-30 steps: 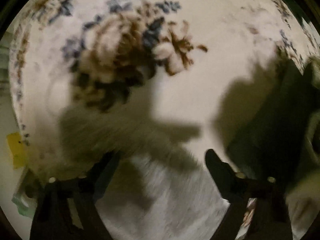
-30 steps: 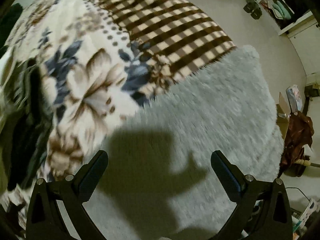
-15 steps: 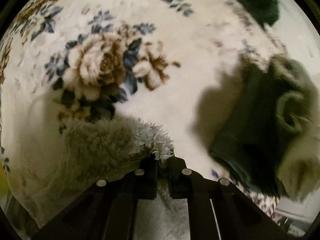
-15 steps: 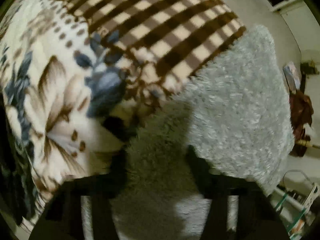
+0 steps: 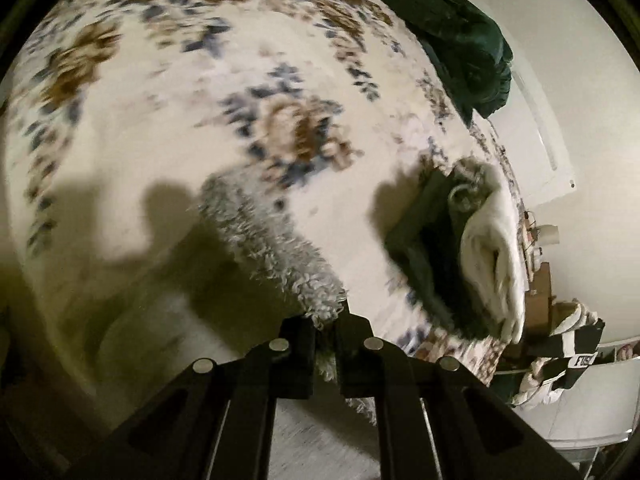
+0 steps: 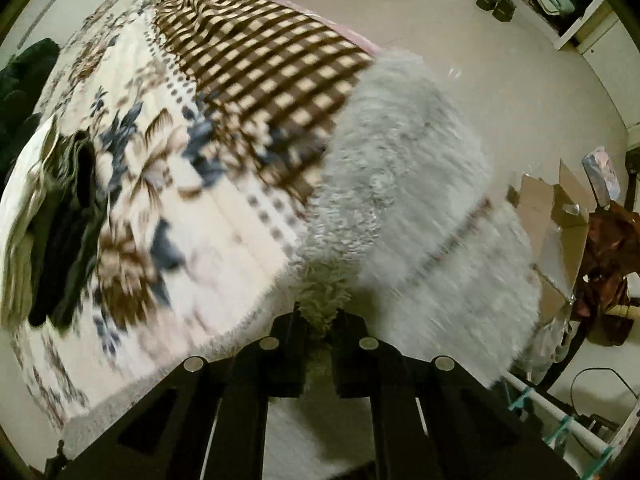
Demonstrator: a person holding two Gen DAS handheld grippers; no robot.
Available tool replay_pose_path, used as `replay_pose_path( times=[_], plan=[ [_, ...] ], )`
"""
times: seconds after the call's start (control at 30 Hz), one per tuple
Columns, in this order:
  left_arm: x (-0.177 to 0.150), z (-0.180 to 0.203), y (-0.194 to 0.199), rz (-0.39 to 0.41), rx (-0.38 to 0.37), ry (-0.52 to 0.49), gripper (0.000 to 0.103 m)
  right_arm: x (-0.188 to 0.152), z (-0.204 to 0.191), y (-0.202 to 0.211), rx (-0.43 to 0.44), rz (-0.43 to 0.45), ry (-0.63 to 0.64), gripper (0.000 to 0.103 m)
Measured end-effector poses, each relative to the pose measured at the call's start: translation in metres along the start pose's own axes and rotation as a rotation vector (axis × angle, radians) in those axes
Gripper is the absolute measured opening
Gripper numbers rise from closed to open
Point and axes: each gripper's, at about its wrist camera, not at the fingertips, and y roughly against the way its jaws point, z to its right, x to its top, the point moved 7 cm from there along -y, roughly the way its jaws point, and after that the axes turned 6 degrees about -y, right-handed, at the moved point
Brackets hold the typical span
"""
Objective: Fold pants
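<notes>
a floral blanket (image 5: pixel 168 128) covers the bed and takes up most of both views; in the right wrist view a brown checked blanket (image 6: pixel 264 60) lies over its far part. on top of this lie the fluffy grey pants (image 6: pixel 404 184), a wide shaggy mass that spreads from the bed's edge toward the right gripper and runs as a narrower strip up to the left one (image 5: pixel 260 232). a stack of folded clothes (image 5: pixel 452 264), dark green with a cream piece on it, sits apart on the floral blanket, and a dark green heap (image 5: pixel 460 40) lies farther back.

the left gripper (image 5: pixel 324 332) is clenched on a tuft of the grey pile, and the right gripper (image 6: pixel 322 326) is likewise clamped on the pants' edge. both views are blurred, so the fabric's exact outline is hard to read.

judging from this, the fold is at an early stage: the two holds are made and the garment looks raised at the pinched points, but no clean crease or doubled layer can be made out. bringing the held edge over and laying it flat seems to be what is left, then any further folds.
</notes>
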Motion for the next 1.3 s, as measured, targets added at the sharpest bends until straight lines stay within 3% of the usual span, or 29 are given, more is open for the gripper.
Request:
replay_pose_path(
  times=[0.27,0.5,0.6,0.63,0.7,0.73,0.77,0.83,0.87,0.9,0.97,1.03,1.23,1.27,1.3],
  plan=[
    [-0.085,-0.100,0.020,-0.029,0.113,0.072,0.005,-0.075,0.084,-0.019,-0.002,-0.053,0.026,0.009],
    [-0.132,-0.170,-0.003,-0.089,0.202,0.112,0.005,-0.123,0.133,-0.063,-0.051,-0.089,0.025,0.009],
    [-0.142,-0.182,-0.010,-0.112,0.201,0.092,0.008,-0.134,0.145,-0.085,-0.076,-0.121,0.008,0.009],
    [-0.141,-0.181,-0.010,-0.116,0.198,0.082,0.008,-0.135,0.145,-0.092,-0.073,-0.140,0.012,0.011],
    [-0.137,-0.173,-0.008,-0.125,0.189,0.060,0.009,-0.136,0.147,-0.100,-0.039,-0.176,-0.008,0.029],
    [-0.134,-0.166,-0.004,-0.120,0.190,0.044,0.012,-0.136,0.151,-0.099,-0.017,-0.180,-0.023,0.047],
    [-0.131,-0.158,0.001,-0.105,0.208,0.012,0.022,-0.135,0.155,-0.096,0.004,-0.172,-0.037,0.062],
    [-0.125,-0.140,0.009,-0.079,0.234,-0.069,0.053,-0.130,0.168,-0.083,0.046,-0.141,-0.067,0.067],
    [-0.124,-0.127,0.012,-0.069,0.246,-0.119,0.081,-0.125,0.174,-0.075,0.059,-0.119,-0.081,0.068],
    [-0.123,-0.117,0.014,-0.062,0.258,-0.154,0.091,-0.119,0.179,-0.068,0.057,-0.098,-0.087,0.069],
    [-0.124,-0.090,0.014,-0.047,0.262,-0.238,0.091,-0.102,0.186,-0.053,0.054,-0.028,-0.086,0.079],
    [-0.132,-0.059,0.004,-0.063,0.254,-0.326,0.091,-0.079,0.182,-0.044,0.063,0.031,-0.053,0.080],
    [-0.186,0.000,-0.050,-0.187,0.227,-0.490,0.091,-0.022,0.134,-0.074,0.020,0.071,0.085,0.080],
    [-0.200,0.010,-0.064,-0.220,0.222,-0.517,0.091,-0.016,0.130,-0.083,-0.016,0.073,0.116,0.077],
    [-0.209,0.018,-0.072,-0.240,0.218,-0.534,0.091,-0.009,0.132,-0.087,-0.074,0.096,0.127,0.065]
  ],
)
